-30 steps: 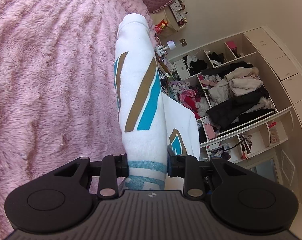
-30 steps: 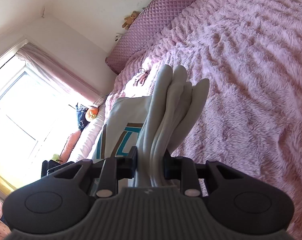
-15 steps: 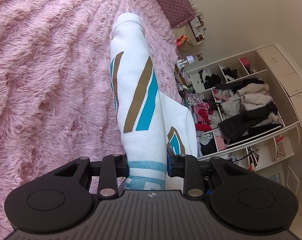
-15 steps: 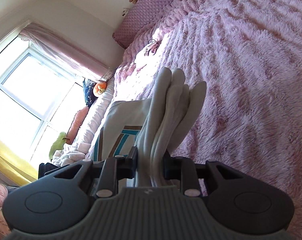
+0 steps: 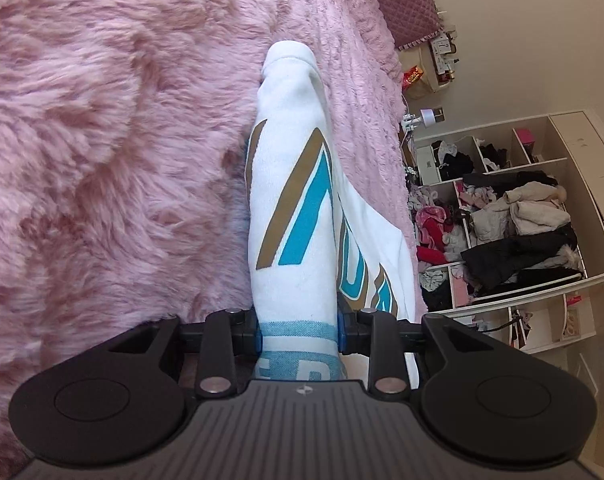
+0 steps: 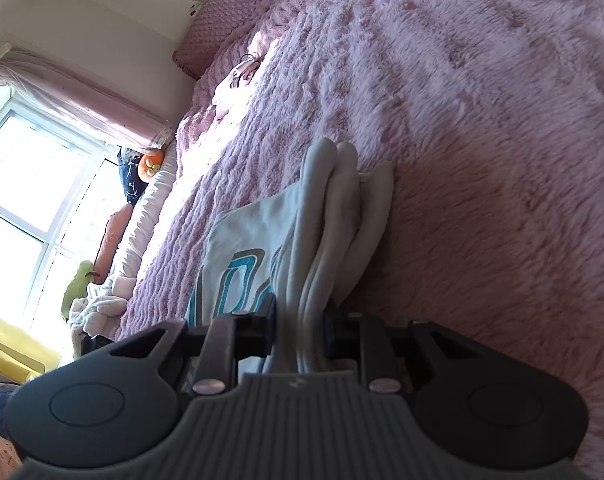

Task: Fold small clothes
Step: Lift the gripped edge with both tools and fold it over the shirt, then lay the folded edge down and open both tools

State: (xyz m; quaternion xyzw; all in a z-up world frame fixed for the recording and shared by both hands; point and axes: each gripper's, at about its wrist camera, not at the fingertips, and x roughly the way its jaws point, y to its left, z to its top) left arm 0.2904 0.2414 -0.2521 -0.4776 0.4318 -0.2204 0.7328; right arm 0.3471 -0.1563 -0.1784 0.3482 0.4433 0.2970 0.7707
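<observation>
A white garment point(image 5: 293, 208) with brown and teal lettering is gathered into a thick fold. My left gripper point(image 5: 297, 332) grips one end, pads pressing its sides while the jaws ease open a little. In the right wrist view the same garment point(image 6: 334, 216) shows as several stacked grey-white layers, and my right gripper point(image 6: 299, 324) is closing tighter on them. The rest of the cloth spreads between the two grippers. It hangs low over the fluffy pink blanket point(image 5: 101, 160), its far end at or just above the pile.
The pink blanket point(image 6: 482, 120) covers the bed all around. A quilted purple pillow point(image 6: 237, 4) lies at the head. Open shelves stuffed with clothes point(image 5: 514, 220) stand past the bed edge. A bright window point(image 6: 29, 184) and a pile of soft things point(image 6: 97, 308) are on the other side.
Both grippers have come down toward the bed with the garment still in them. The blanket now fills more of each view, and the cloth's far end sits close to it.
</observation>
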